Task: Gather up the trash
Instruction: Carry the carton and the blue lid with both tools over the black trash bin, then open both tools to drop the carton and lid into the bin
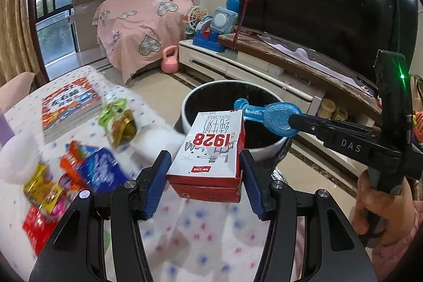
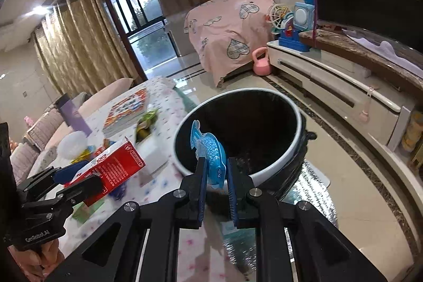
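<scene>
My left gripper is shut on a red and white milk carton and holds it above the table edge, just short of the white bin with its black liner. The carton also shows in the right wrist view, in the left gripper. My right gripper is shut on a blue plastic wrapper and holds it over the near rim of the bin. From the left wrist view the wrapper hangs over the bin opening, held by the right gripper.
Several snack wrappers and a green and gold packet lie on the dotted tablecloth, beside a picture book. A TV stand with a large TV runs behind the bin. A pink kettlebell stands on the floor.
</scene>
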The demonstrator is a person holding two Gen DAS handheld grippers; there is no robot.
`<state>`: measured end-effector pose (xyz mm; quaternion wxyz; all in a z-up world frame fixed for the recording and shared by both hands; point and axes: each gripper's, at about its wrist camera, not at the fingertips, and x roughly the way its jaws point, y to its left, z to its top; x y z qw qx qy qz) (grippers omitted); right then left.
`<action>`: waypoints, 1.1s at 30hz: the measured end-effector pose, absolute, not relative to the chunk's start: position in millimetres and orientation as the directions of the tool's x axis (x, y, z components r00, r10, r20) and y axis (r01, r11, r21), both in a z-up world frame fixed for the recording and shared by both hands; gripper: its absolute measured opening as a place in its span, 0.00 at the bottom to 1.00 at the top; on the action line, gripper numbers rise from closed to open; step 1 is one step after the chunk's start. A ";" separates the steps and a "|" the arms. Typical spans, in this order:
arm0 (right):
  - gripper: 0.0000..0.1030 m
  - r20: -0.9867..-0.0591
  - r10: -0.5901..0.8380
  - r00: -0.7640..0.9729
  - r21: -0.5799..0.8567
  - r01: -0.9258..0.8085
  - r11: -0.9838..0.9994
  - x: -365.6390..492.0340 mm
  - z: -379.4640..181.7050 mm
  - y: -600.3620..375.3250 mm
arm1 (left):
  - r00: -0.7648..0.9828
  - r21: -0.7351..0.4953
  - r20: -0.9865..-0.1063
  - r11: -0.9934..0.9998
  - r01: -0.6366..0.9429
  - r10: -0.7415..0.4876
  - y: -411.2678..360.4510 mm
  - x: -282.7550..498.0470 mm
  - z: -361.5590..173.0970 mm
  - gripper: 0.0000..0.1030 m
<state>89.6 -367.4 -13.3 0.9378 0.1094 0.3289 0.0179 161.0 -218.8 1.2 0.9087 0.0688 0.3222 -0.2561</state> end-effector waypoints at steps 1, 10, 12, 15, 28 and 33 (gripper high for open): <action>0.14 -0.615 0.101 0.782 0.216 0.044 0.975 93.2 -14.1 -370.5 | 0.661 -0.036 -0.622 0.859 0.511 -0.419 -223.1 164.6 1.1 0.52; 0.14 -0.638 0.070 0.767 0.182 0.062 0.981 123.1 -16.3 -392.3 | 0.627 -0.046 -0.662 0.857 0.513 -0.411 -256.7 203.7 -5.2 0.52; 0.14 -0.645 0.062 0.762 0.173 0.066 0.983 130.3 -17.4 -396.4 | 0.619 -0.048 -0.672 0.857 0.513 -0.408 -262.6 211.2 -7.6 0.52; 0.14 -0.655 0.053 0.754 0.164 0.073 0.984 138.7 -19.3 -401.8 | 0.613 -0.038 -0.680 0.855 0.517 -0.401 -270.8 218.3 -10.8 0.52; 0.19 -0.688 0.056 0.724 0.170 0.086 0.982 161.9 -26.7 -419.5 | 0.592 -0.039 -0.715 0.866 0.498 -0.373 -286.0 235.4 -18.2 0.66; 0.41 -0.676 0.059 0.735 0.197 0.103 0.975 153.2 -22.8 -422.6 | 0.606 -0.054 -0.704 0.880 0.472 -0.369 -270.6 226.4 -13.1 0.78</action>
